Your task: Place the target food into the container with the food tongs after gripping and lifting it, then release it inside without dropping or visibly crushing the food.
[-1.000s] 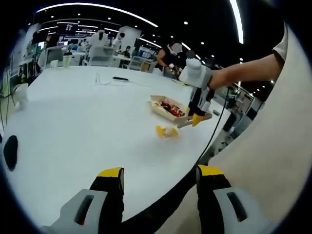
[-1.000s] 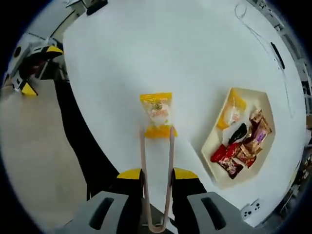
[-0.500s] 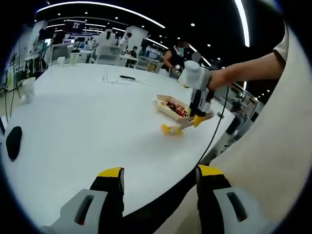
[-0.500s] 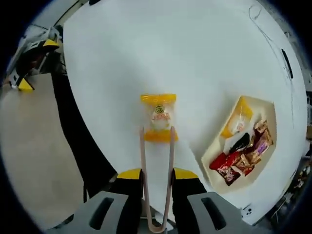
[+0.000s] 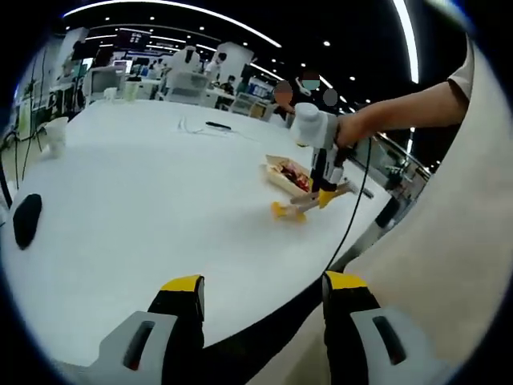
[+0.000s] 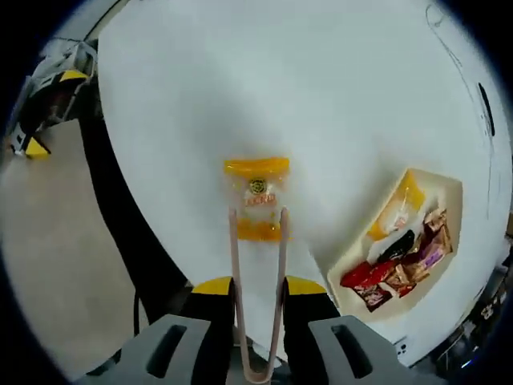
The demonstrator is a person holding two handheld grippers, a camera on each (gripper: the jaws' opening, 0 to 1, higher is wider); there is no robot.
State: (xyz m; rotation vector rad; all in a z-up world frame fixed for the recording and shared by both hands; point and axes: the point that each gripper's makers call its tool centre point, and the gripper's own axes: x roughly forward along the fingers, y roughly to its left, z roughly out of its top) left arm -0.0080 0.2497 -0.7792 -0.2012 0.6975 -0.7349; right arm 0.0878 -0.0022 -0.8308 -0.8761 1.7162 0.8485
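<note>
A yellow-and-clear snack packet (image 6: 256,192) lies on the white table (image 6: 240,88). Pinkish food tongs (image 6: 256,321) run forward from my right gripper (image 6: 258,285), which is shut on them. Their two tips sit on either side of the packet's near half; I cannot tell whether they are squeezing it. To the right is the beige tray (image 6: 346,258) with several wrapped snacks in it. In the left gripper view, the right gripper (image 5: 325,196) holds the tongs (image 5: 321,199) slanted down to the packet (image 5: 279,210), just in front of the tray (image 5: 276,175). My left gripper (image 5: 263,285) is open over the table's near edge.
A black object (image 5: 26,218) lies at the table's left side, with a black cable (image 5: 210,126) and white cups (image 5: 54,132) farther back. A cable (image 5: 353,216) hangs from the right gripper over the table edge. A person's arm (image 5: 409,112) and light clothing (image 5: 449,265) fill the right.
The tong tips have slid forward from the packet's near end to either side of its near half. Both cameras have shifted a little. The left gripper stays open.
</note>
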